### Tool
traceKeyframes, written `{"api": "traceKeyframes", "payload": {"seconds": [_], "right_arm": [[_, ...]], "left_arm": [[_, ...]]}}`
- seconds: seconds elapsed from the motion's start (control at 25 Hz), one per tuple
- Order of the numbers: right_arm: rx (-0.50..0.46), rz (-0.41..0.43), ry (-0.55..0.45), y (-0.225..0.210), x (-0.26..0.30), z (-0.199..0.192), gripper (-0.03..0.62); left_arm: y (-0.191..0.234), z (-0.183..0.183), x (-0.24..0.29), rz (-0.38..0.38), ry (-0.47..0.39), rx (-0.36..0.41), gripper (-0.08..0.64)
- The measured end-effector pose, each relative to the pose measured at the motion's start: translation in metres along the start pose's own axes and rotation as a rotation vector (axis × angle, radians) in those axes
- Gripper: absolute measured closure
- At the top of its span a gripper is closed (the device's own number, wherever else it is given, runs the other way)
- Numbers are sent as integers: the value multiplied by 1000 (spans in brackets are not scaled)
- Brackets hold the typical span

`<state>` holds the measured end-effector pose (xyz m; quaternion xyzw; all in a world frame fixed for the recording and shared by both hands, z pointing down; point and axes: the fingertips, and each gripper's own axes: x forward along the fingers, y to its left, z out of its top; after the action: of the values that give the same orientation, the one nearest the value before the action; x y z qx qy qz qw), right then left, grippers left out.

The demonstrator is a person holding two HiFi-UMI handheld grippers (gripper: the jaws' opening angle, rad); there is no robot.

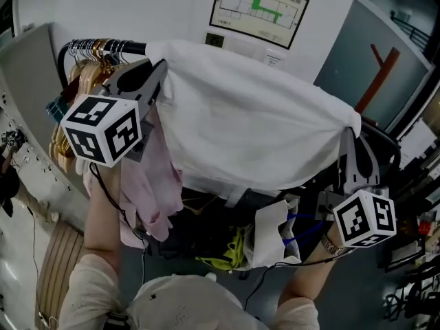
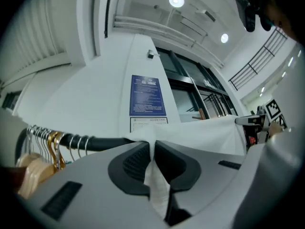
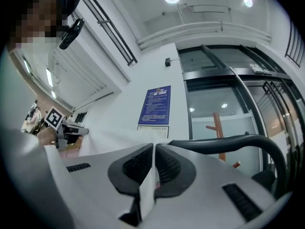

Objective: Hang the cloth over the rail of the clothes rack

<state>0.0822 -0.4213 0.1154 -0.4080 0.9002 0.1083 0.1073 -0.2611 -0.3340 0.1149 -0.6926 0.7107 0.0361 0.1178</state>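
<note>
A white cloth (image 1: 247,119) lies draped over the black rail (image 1: 134,47) of the clothes rack and hangs down on my side. My left gripper (image 1: 159,71) pinches the cloth's left top corner beside the rail; in the left gripper view the jaws are shut on a fold of white cloth (image 2: 155,180) with the rail (image 2: 102,143) just behind. My right gripper (image 1: 349,137) holds the cloth's right corner; white fabric (image 3: 147,190) is clamped between its jaws, and the rail (image 3: 224,142) curves off to the right.
Several hangers (image 1: 93,53) crowd the rail's left end, with a pink garment (image 1: 148,184) hanging below them. Dark clothes and a yellow-green item (image 1: 230,253) hang lower down. A white wall with posters (image 1: 258,5) stands right behind the rack.
</note>
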Motion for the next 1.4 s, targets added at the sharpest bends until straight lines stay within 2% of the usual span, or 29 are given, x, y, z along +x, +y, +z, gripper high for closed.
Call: {"api": "traceKeyframes", "payload": {"seconds": [0.12,0.28,0.4,0.56,0.68,0.8,0.88,0.96,1.12,1.2,1.32,1.4], "right_arm": [[-2,-30,-54,-5,-7,18,569],[-43,-76,-112,0,-17,31,569],[-61,-101,-64,6,-13,18,569],[-14,-53,12,20,0,-17,569],[48,-57,7,20,5,-30,569],[94,-90,-16,9,4,-26,569],[114,-91,-18,5,3,-21,569],[102,-94,-19,5,2,-19,569],[12,-120,-25,12,-3,-21,568],[-2,-114,-18,15,-6,-25,566],[0,-117,-12,12,-11,-28,524],[-23,-130,8,11,-15,-33,500]], "left_arm": [[-5,23,12,-15,22,93,517],[-3,46,36,-68,77,136,517],[2,43,50,-95,170,207,517],[16,37,52,-105,246,314,515],[21,34,46,-145,264,322,514],[25,30,37,-169,237,276,454],[32,31,34,-147,209,260,381],[36,35,32,-96,176,289,368],[45,45,17,46,95,390,368],[42,48,2,32,41,341,368],[25,42,-16,-27,-1,250,368],[15,34,-28,-17,-32,208,368]]}}
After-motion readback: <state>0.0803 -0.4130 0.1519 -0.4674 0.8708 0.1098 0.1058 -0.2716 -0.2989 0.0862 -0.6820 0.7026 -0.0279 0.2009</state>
